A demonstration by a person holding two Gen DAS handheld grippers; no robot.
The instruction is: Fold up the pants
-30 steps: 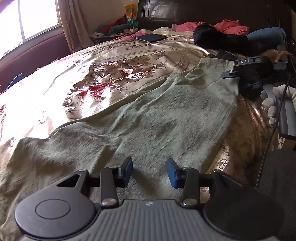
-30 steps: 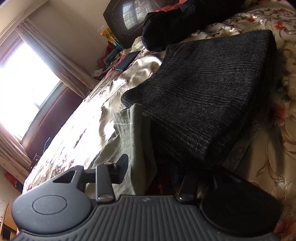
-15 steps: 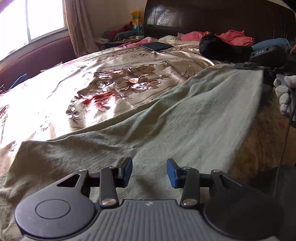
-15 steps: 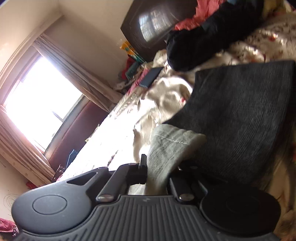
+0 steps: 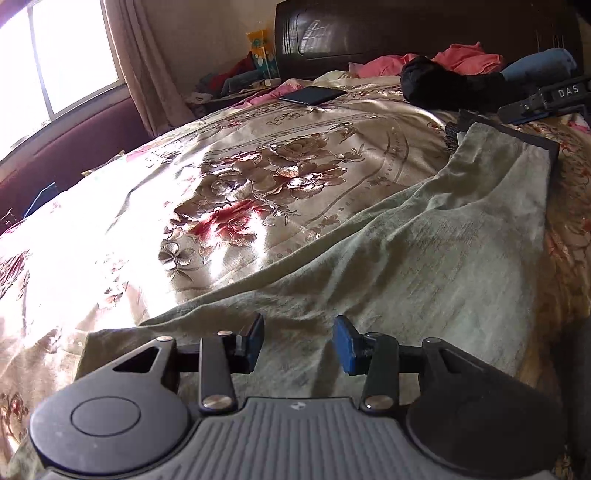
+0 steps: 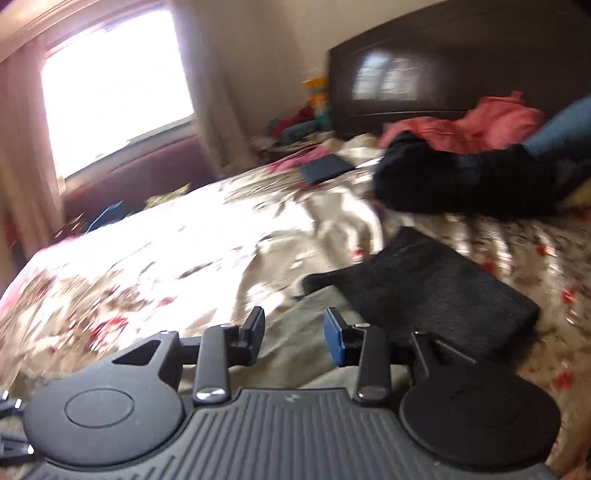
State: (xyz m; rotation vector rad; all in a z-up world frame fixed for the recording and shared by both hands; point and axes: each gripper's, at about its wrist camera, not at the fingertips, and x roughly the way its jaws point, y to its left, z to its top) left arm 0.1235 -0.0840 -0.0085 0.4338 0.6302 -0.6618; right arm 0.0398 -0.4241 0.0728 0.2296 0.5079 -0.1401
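Observation:
Olive-green pants (image 5: 424,266) lie spread along the near edge of the floral bedspread (image 5: 221,192). Their far end rests on a folded dark grey garment (image 5: 535,142). My left gripper (image 5: 298,344) is open and empty, just above the pants' middle. My right gripper (image 6: 294,336) is open and empty, above the pants' far end (image 6: 303,347), next to the dark grey folded garment (image 6: 436,295). The right wrist view is motion-blurred. The right gripper's body shows at the left wrist view's top right (image 5: 546,101).
A black garment (image 5: 450,86), pink clothes (image 5: 465,59) and a blue roll (image 5: 539,66) lie by the dark headboard (image 5: 406,33). A dark tablet (image 5: 312,95) lies on the bed. A window (image 5: 55,55) and clutter stand at the left.
My right gripper was shut on the pants' far end half a second ago; now it is open and drawn back, and the end lies on the dark folded garment. Left gripper stayed open.

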